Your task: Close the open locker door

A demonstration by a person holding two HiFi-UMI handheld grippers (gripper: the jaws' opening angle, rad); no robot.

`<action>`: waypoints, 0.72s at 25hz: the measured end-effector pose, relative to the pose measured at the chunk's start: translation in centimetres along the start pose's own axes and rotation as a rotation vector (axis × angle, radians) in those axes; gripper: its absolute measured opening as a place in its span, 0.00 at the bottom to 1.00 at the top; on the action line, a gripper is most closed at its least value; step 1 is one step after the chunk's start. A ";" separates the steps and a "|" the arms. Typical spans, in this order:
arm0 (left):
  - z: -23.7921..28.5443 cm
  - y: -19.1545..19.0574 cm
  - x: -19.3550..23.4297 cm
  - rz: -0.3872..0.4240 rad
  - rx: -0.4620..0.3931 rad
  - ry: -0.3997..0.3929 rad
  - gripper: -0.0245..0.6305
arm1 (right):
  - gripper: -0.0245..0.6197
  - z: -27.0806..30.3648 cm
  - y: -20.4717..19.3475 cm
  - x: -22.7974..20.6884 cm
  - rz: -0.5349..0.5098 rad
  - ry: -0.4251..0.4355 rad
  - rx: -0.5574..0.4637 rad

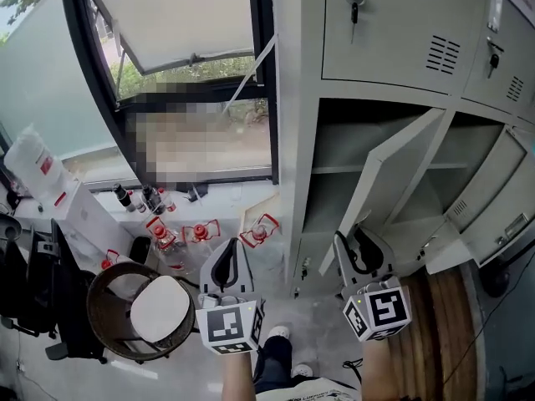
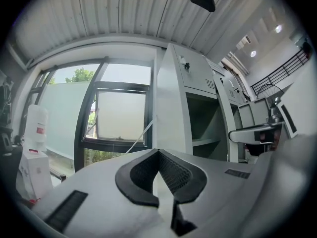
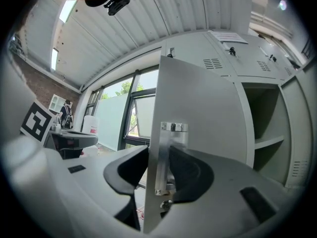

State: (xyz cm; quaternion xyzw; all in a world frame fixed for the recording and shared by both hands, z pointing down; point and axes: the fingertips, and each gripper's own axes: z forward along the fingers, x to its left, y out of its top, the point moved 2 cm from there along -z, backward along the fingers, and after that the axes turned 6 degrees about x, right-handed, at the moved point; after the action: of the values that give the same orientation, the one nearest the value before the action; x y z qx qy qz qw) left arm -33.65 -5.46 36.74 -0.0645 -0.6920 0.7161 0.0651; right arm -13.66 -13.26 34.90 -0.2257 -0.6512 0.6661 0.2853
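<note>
The grey locker bank (image 1: 393, 32) stands at the right. One open locker door (image 1: 393, 174) swings out toward me from its shelf compartment (image 1: 334, 161). My right gripper (image 1: 359, 245) is at that door's lower free edge. In the right gripper view the door (image 3: 198, 108) runs edge-on between the jaws of the right gripper (image 3: 157, 152), whose pads close against the edge and its metal latch (image 3: 171, 148). My left gripper (image 1: 226, 261) hangs left of the lockers. Its jaws meet with nothing between them, as the left gripper (image 2: 158, 152) shows in its own view.
A second locker door (image 1: 493, 199) stands open farther right. A round brown bin (image 1: 109, 324) with a white lid sits at the lower left. Red-capped bottles (image 1: 201, 232) stand on the floor under the tilted-open window (image 1: 192, 48). A wooden surface (image 1: 439, 332) lies below the lockers.
</note>
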 end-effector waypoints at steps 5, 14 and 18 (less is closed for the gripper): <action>1.6 0.1 1.9 -0.002 -0.004 0.018 0.04 | 0.25 2.9 0.2 0.4 -0.007 -0.013 0.004; 5.1 0.6 4.4 -0.008 -0.016 0.008 0.04 | 0.24 7.3 0.4 0.4 -0.029 -0.025 0.018; 6.5 0.7 5.0 -0.014 -0.020 -0.002 0.04 | 0.24 8.7 0.5 0.3 -0.036 -0.022 0.023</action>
State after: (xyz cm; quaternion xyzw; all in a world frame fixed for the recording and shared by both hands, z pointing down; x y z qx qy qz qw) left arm -39.73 -11.00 36.26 -0.0597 -0.6997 0.7087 0.0687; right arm -19.77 -19.43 34.88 -0.2035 -0.6506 0.6707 0.2924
